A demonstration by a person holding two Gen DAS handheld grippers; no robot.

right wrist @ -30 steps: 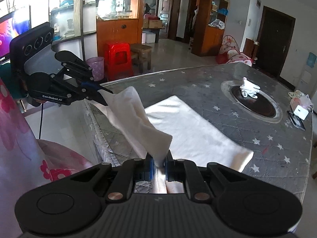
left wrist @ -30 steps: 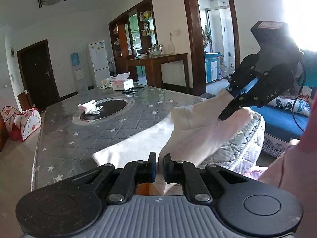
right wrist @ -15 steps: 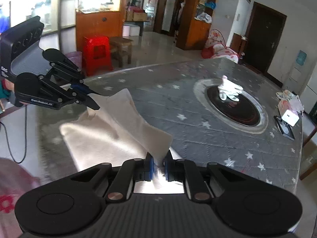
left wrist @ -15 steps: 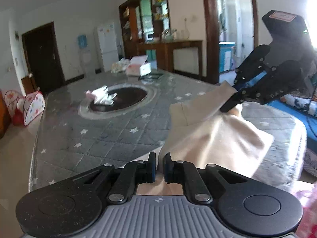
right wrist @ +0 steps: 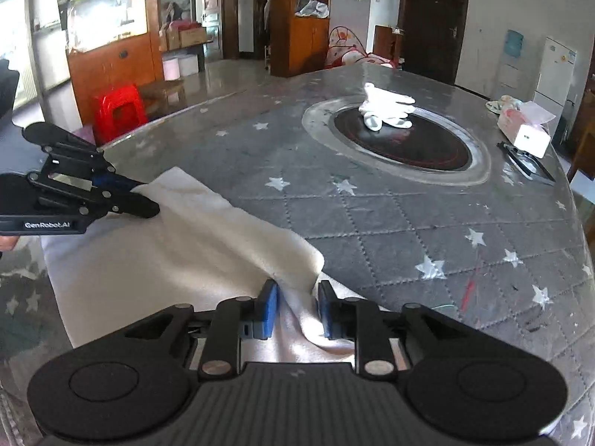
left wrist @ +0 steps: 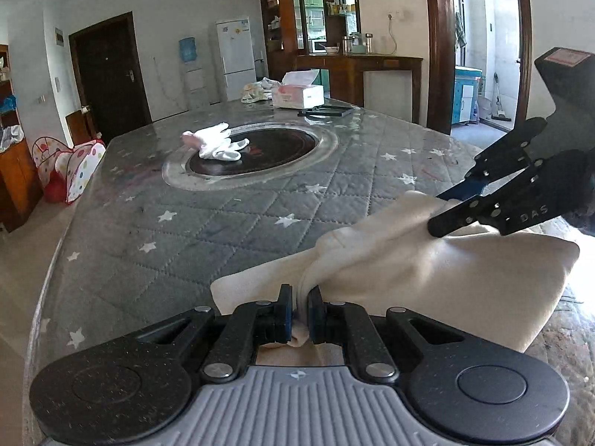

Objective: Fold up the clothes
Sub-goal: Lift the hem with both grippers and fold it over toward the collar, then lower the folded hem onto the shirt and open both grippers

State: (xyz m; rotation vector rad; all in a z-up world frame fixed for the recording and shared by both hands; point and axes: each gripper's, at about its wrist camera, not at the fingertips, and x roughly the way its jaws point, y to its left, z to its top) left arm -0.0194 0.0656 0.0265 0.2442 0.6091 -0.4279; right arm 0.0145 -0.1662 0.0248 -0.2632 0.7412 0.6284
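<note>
A cream cloth lies folded over on the grey star-quilted table. My left gripper is shut on one corner of its lifted edge, low over the table. The right wrist view shows the same cloth with the left gripper pinching its far corner. My right gripper stands open, its blue pads apart, with the cloth's near corner lying loose between them. In the left wrist view the right gripper rests at the cloth's right corner.
White gloves lie on a dark round inset mid-table. A tissue box and a flat dark object sit at the far side. A red stool stands on the floor beyond the table edge.
Both grippers carried the cloth's held edge forward and down onto the table, folding it over. The right gripper has opened and let go of its corner; the left stays shut.
</note>
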